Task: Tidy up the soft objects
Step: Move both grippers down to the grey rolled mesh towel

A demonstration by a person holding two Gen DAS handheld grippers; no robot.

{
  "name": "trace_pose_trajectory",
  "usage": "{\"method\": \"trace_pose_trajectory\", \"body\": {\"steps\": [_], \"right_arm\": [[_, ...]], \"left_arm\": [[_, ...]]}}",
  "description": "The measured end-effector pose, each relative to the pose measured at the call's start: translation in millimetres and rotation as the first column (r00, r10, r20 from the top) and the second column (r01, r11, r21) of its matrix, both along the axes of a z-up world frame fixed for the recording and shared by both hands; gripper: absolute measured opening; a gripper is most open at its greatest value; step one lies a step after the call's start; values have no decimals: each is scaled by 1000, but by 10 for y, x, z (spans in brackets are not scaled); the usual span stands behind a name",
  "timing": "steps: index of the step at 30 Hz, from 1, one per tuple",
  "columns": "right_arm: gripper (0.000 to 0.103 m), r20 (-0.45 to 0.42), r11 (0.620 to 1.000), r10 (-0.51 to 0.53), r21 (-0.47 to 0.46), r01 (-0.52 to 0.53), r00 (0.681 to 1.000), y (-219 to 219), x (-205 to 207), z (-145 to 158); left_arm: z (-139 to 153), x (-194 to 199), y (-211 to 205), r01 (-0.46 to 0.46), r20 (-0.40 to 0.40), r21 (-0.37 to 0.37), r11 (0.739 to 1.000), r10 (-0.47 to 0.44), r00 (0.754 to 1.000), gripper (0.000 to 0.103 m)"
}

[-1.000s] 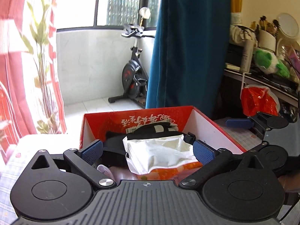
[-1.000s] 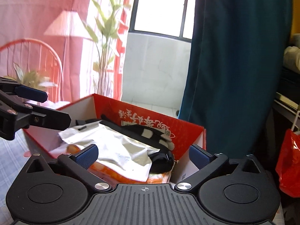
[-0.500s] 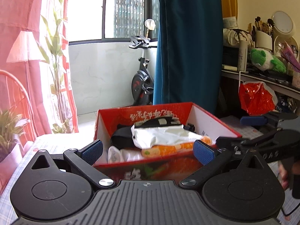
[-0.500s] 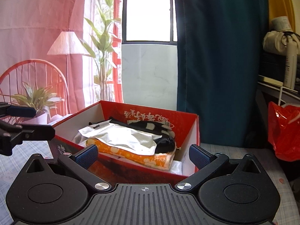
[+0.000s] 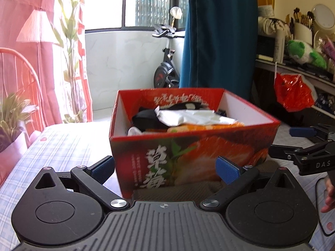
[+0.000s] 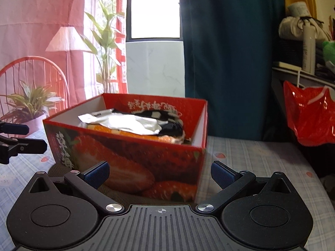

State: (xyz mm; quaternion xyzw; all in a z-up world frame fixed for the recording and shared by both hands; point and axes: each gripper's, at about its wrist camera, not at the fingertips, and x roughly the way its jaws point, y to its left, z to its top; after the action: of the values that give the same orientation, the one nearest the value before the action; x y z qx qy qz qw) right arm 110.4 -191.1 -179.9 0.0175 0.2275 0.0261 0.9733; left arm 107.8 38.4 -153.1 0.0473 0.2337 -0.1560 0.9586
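Note:
A red strawberry-print box (image 5: 188, 159) stands on the checked cloth, also in the right wrist view (image 6: 129, 163). It holds a white cloth (image 5: 194, 118), a black garment (image 5: 146, 119) and an orange patterned piece (image 5: 201, 128); the white cloth (image 6: 125, 123) and black garment (image 6: 167, 123) also show from the right. My left gripper (image 5: 165, 168) is open and empty in front of the box. My right gripper (image 6: 160, 172) is open and empty, near the box's right corner. Each gripper shows at the edge of the other's view.
The checked tablecloth (image 6: 261, 159) spreads around the box. A red plastic bag (image 6: 309, 117) hangs at the right under a cluttered shelf (image 5: 297, 67). A potted plant (image 6: 29, 104) and chair (image 6: 35, 71) stand left. A blue curtain (image 5: 219, 33) hangs behind.
Both grippers have pulled back and down from over the box, so its front wall now shows. Both stay open and empty. The cloths lie still in the box.

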Motion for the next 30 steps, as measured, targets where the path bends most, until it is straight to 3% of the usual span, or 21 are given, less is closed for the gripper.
{"method": "trace_pose_trajectory", "body": {"steps": [6, 10, 13, 17, 30], "right_arm": [[103, -80, 1000, -9, -10, 8, 997, -37, 20, -260], [103, -130, 999, -24, 39, 30, 991, -121, 55, -431], [103, -148, 999, -48, 8, 50, 988, -115, 97, -541], [103, -159, 999, -49, -30, 45, 986, -56, 134, -655], [102, -146, 999, -45, -24, 42, 988, -18, 127, -709]], "left_arm": [[-153, 53, 29, -24, -40, 16, 1000, 25, 999, 103], [-257, 115, 62, -40, -69, 14, 999, 41, 997, 103], [-345, 198, 90, -56, -94, 14, 998, 57, 994, 103], [-436, 268, 121, -76, -128, -3, 997, 75, 989, 102], [-584, 247, 127, -53, -175, -7, 999, 51, 983, 98]]}}
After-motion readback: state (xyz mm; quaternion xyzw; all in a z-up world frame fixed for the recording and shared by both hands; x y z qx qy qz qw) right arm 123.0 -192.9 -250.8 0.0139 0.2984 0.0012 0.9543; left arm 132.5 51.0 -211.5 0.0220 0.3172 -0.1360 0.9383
